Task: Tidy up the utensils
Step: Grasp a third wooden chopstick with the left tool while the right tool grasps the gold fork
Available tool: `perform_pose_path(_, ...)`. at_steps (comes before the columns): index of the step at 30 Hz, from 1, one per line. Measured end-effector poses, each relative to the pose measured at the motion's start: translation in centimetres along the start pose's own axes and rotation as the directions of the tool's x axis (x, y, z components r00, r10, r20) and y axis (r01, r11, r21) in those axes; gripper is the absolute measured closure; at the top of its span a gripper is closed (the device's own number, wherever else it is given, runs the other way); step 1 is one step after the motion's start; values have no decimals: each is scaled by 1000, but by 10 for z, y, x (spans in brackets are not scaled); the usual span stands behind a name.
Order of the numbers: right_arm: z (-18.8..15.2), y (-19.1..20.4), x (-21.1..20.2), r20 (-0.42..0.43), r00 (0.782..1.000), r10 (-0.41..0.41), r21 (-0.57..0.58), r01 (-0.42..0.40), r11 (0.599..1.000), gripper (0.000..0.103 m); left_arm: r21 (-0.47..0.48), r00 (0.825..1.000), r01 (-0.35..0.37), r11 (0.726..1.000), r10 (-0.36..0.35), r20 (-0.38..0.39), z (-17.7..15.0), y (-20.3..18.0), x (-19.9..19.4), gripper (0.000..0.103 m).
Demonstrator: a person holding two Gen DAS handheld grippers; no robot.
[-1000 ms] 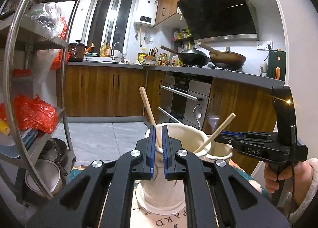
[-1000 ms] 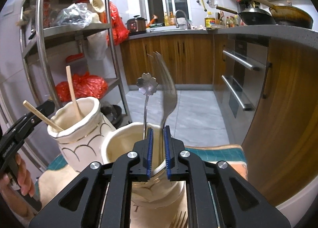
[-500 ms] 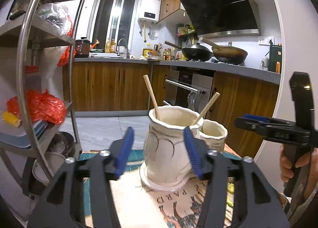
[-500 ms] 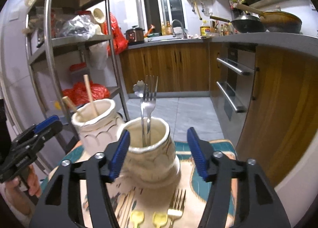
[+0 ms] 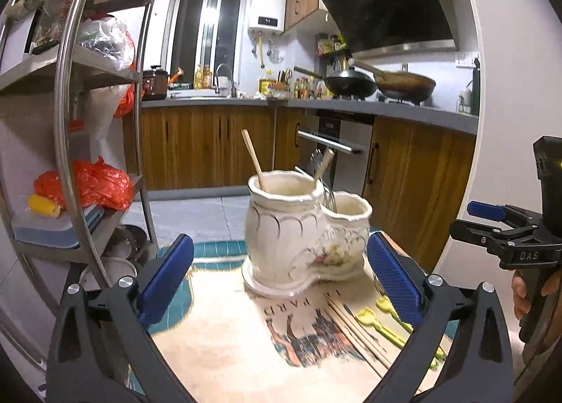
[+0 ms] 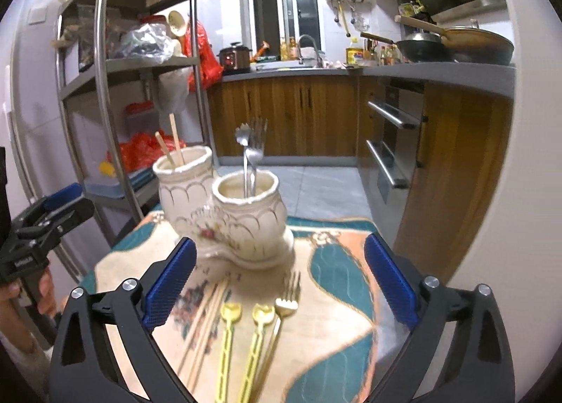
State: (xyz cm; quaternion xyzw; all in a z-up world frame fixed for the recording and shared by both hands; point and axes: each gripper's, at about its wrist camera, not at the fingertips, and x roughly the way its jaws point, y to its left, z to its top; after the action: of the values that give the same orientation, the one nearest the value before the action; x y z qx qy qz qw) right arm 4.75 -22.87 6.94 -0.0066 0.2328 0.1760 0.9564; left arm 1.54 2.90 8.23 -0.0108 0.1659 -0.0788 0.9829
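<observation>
**Both claws spread wide, cutlery upright in the twin holder**

The left gripper point(image 5: 279, 281) stood released, its blue pads far apart and nothing between them. The right gripper point(image 6: 281, 283) was likewise spread wide and empty.

A cream ceramic holder point(image 6: 224, 213) with two joined cups sat on the patterned mat point(image 6: 337, 273). In the taller cup two wooden chopsticks point(image 6: 172, 146) stood nearly upright, long axes vertical, tips leaning slightly apart. In the shorter cup a silver fork point(image 6: 255, 153) and a silver spoon point(image 6: 242, 153) stood handle-down, their heads pointing up.

On the mat in front of the holder, more chopsticks point(image 6: 207, 318), two yellow spoons point(image 6: 228, 339) and a gold fork point(image 6: 277, 329) lay flat, side by side, heads toward the holder and handles toward the right gripper.
</observation>
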Motion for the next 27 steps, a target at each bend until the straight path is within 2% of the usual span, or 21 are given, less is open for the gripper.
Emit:
perform_pose_path(6, -22, -11, -3, -54, 998, -20, 10, 21, 1000, 7, 34, 997, 9, 999, -6, -71, -22, -17, 5, 6)
perform_pose_path(13, -41, -26, 2, -116, 993, -18, 48, 24, 999, 6, 32, 980, 53, 998, -45, -195, -53, -37, 23, 6)
perform_pose_path(19, -55, -26, 13, -180, 984, -8, 41, 16, 999, 6, 45, 948, 45, 998, -28, -317, -73, -51, 44, 6)
perform_pose_path(24, -64, -26, 25, -227, 974, -13, 48, 24, 999, 6, 45, 931, 46, 998, -26, -363, -86, -56, 51, 6)
perform_pose_path(27, -68, -27, 32, -255, 967, 0, 55, 14, 998, 6, 70, 914, 74, 995, -39, -404, -94, -62, 55, 8)
